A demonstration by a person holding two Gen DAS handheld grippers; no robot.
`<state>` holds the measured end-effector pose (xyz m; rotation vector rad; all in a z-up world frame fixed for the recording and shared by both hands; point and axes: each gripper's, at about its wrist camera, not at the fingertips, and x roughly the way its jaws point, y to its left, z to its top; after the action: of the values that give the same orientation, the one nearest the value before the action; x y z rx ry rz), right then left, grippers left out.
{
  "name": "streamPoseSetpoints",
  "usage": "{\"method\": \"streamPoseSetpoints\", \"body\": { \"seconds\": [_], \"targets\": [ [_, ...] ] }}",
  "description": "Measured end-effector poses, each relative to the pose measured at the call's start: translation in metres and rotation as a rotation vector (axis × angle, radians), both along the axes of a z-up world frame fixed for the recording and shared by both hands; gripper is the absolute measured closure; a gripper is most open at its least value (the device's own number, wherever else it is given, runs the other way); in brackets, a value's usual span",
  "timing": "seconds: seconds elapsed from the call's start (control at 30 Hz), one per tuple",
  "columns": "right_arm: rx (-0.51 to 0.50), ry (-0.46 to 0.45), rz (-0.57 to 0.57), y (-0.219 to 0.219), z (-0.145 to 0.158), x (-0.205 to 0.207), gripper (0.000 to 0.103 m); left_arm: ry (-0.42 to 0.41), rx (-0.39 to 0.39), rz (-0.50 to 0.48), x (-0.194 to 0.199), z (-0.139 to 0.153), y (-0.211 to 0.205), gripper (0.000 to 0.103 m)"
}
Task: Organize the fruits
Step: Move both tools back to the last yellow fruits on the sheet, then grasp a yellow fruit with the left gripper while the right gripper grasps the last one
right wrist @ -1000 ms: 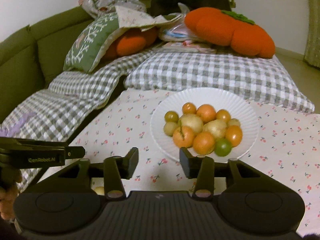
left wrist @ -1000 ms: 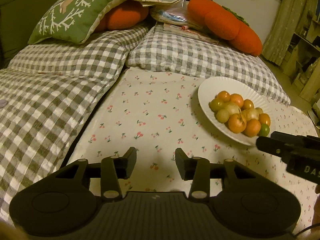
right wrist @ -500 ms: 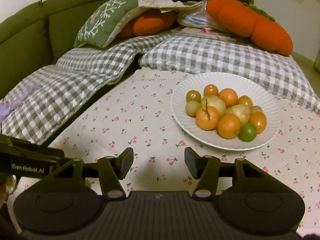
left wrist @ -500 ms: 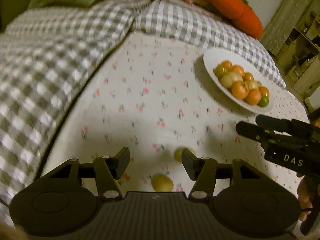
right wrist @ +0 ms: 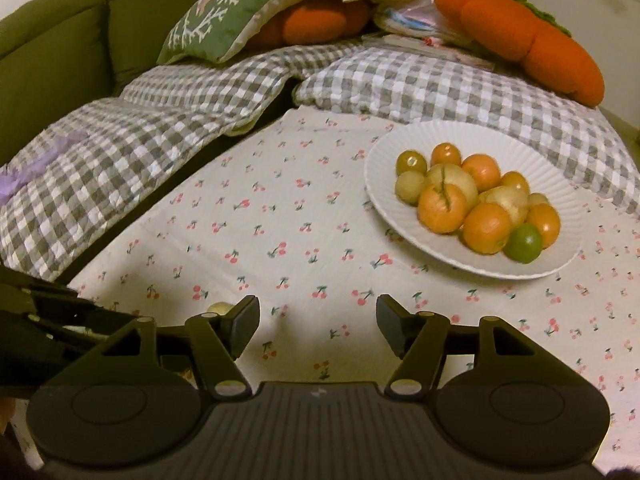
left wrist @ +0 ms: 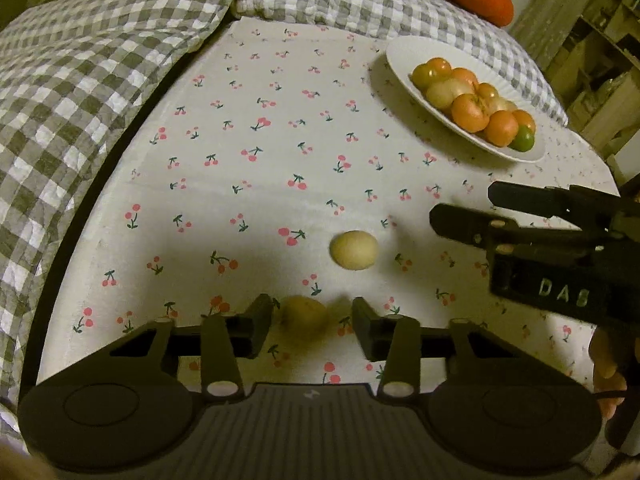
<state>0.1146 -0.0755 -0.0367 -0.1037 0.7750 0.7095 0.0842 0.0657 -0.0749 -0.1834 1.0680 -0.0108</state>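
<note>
Two pale yellow fruits lie on the cherry-print cloth in the left wrist view. One yellow fruit (left wrist: 303, 313) sits between the tips of my open left gripper (left wrist: 312, 322), untouched. The other yellow fruit (left wrist: 353, 249) lies a little farther on. A white ribbed plate (left wrist: 404, 60) at the far right holds several orange, yellow and green fruits (left wrist: 470, 112). My right gripper (right wrist: 318, 320) is open and empty over the cloth, short of the plate (right wrist: 384, 160). It also shows from the side in the left wrist view (left wrist: 468, 216). A yellow fruit (right wrist: 219, 308) peeks behind its left finger.
Grey checked cushions (left wrist: 100, 80) border the cloth at left and back. A green embroidered pillow (right wrist: 236, 12) and orange plush carrots (right wrist: 520, 40) are piled behind. A green sofa back (right wrist: 52, 56) is at left. Wooden shelving (left wrist: 600, 60) stands far right.
My left gripper has tilted down and moved forward, so one loose yellow fruit now sits between its tips. My right gripper has drifted slightly; the plate sits farther right in its view.
</note>
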Motion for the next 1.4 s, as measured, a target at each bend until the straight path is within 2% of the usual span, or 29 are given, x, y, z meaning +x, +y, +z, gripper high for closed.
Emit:
{"method": "streamPoseSetpoints", "body": {
  "seconds": [0.07, 0.1, 0.3, 0.5, 0.77, 0.87, 0.93, 1.07, 1.13, 1.2, 1.4],
  "targets": [
    [-0.004, 0.009, 0.017, 0.004, -0.004, -0.002, 0.042, 0.004, 0.009, 0.001, 0.001, -0.001, 0.001, 0.090],
    [-0.009, 0.011, 0.026, 0.006, -0.006, -0.003, 0.042, 0.004, 0.014, 0.001, 0.002, -0.002, 0.001, 0.091],
    [-0.018, -0.004, 0.045, 0.010, -0.009, -0.006, 0.041, -0.026, 0.012, 0.015, 0.000, 0.006, 0.005, 0.092],
    [-0.014, -0.012, 0.090, 0.015, -0.013, -0.010, 0.041, -0.081, 0.007, 0.094, 0.000, 0.021, 0.023, 0.092],
    [-0.041, -0.104, 0.217, 0.035, -0.015, -0.034, 0.041, -0.100, -0.003, 0.108, -0.001, 0.026, 0.023, 0.092],
    [-0.041, -0.106, 0.248, 0.041, -0.018, -0.034, 0.049, -0.102, -0.008, 0.107, -0.001, 0.027, 0.022, 0.092],
    [-0.040, -0.095, 0.261, 0.045, -0.023, -0.032, 0.058, -0.104, -0.014, 0.108, -0.002, 0.027, 0.022, 0.092],
    [-0.028, -0.093, 0.261, 0.046, -0.028, -0.029, 0.065, -0.112, -0.012, 0.108, -0.002, 0.029, 0.021, 0.092],
    [-0.027, -0.097, 0.266, 0.046, -0.027, -0.028, 0.074, -0.110, -0.018, 0.107, -0.002, 0.028, 0.022, 0.092],
    [-0.024, -0.104, 0.275, 0.047, -0.028, -0.029, 0.079, -0.109, -0.018, 0.105, -0.001, 0.028, 0.021, 0.092],
    [-0.035, -0.121, 0.276, 0.048, -0.027, -0.033, 0.080, -0.108, -0.016, 0.096, 0.000, 0.027, 0.019, 0.092]
  ]
}}
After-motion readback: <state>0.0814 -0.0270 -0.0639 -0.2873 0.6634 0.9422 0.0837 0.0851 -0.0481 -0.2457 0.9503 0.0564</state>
